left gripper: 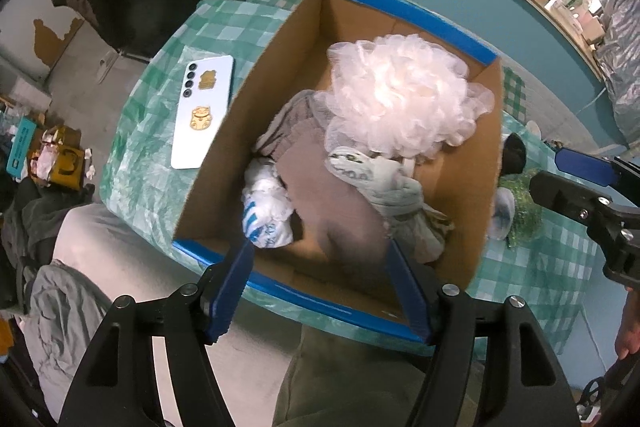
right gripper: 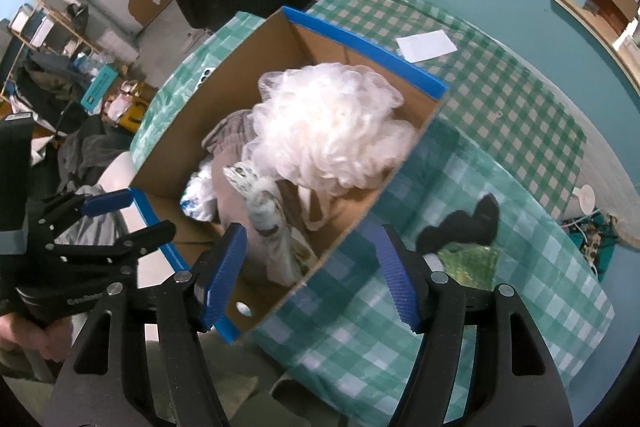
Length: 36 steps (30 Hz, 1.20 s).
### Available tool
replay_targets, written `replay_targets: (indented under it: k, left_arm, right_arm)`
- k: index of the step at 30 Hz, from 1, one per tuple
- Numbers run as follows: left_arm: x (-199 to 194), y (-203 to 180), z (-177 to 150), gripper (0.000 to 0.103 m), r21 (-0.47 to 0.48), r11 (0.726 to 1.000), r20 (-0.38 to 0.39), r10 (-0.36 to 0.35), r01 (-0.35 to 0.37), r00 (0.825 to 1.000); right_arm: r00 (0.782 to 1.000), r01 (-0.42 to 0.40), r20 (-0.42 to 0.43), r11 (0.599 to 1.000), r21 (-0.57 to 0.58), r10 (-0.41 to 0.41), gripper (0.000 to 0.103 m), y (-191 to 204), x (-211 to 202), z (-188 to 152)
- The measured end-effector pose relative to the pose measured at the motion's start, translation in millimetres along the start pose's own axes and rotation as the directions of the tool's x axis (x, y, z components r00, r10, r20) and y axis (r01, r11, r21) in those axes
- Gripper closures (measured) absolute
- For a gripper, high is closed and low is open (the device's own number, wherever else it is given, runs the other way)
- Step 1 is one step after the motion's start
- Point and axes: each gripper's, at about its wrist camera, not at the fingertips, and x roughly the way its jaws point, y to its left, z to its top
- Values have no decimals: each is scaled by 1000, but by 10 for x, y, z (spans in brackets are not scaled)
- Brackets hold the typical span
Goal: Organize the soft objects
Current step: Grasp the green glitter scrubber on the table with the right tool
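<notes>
Two views show us the same scene. From the left wrist we look down into a cardboard box (left gripper: 248, 99) with blue-taped edges, standing on a green checked tablecloth (left gripper: 160, 163). Our left tongs (left gripper: 320, 287) hover over the box's near edge, spread wide and holding nothing. Inside the box a fluffy white bath pouf (left gripper: 400, 95) sits toward the far corner, over a grey cloth (left gripper: 296, 123). A crumpled white plastic bag (left gripper: 266, 207) with blue print lies by the left wall, and a pale rolled cloth (left gripper: 384, 179) lies toward the right. A white phone (left gripper: 202, 111) rests on the tablecloth just left of the box. Our right tongs (left gripper: 560, 175) come in from the right edge, apart and empty.

From the right wrist, our right tongs (right gripper: 314, 267) hang released above the box's (right gripper: 192, 123) near right corner, gripping nothing. We see the pouf (right gripper: 328, 131) inside again. Outside, to the right, a black soft thing (right gripper: 460, 223) lies on the tablecloth (right gripper: 500, 187), touching something green (right gripper: 468, 259). A white paper (right gripper: 426, 45) lies beyond the box. Our left tongs (right gripper: 132, 217) show at the left, open.
</notes>
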Motion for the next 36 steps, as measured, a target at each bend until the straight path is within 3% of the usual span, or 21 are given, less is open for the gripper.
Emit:
replay_targets:
  k: [26, 36]
  left_arm:
    - [-128, -1133, -112, 32, 179, 982, 24, -59, 54, 998]
    - [33, -1676, -179, 28, 247, 967, 1, -68, 66, 998]
  right_arm:
    - [997, 71, 1, 991, 117, -72, 35, -1034, -395, -669]
    - [997, 79, -21, 990, 119, -77, 34, -1386, -374, -819]
